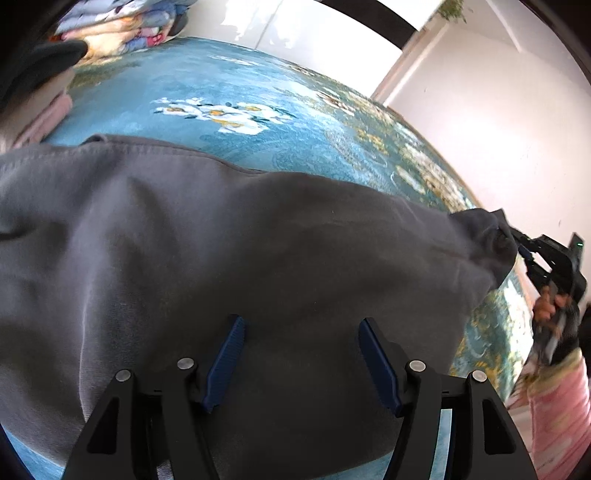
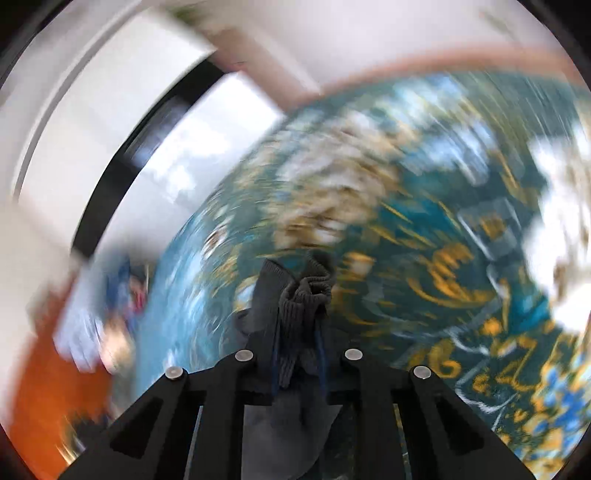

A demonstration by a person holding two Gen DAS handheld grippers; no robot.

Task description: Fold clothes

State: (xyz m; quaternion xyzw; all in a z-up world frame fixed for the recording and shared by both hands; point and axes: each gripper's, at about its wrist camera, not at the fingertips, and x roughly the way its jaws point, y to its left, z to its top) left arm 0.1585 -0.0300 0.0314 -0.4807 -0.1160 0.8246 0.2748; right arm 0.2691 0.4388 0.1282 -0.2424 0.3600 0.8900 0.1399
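Observation:
A grey sweatshirt (image 1: 221, 258) lies spread over a blue floral bedspread (image 1: 229, 92). My left gripper (image 1: 301, 363) hovers just above its near part, blue pads wide apart, holding nothing. My right gripper (image 1: 524, 247) shows at the right edge of the left wrist view, pulling one corner of the sweatshirt taut. In the blurred right wrist view, my right gripper (image 2: 299, 354) is shut on the bunched ribbed cuff (image 2: 306, 291) of the sweatshirt, held above the bedspread (image 2: 424, 221).
A pile of folded patterned blankets (image 1: 122, 29) sits at the far left corner of the bed. A dark cloth and a pink one (image 1: 44, 96) lie at the left edge. White walls (image 1: 480, 110) stand beyond the bed.

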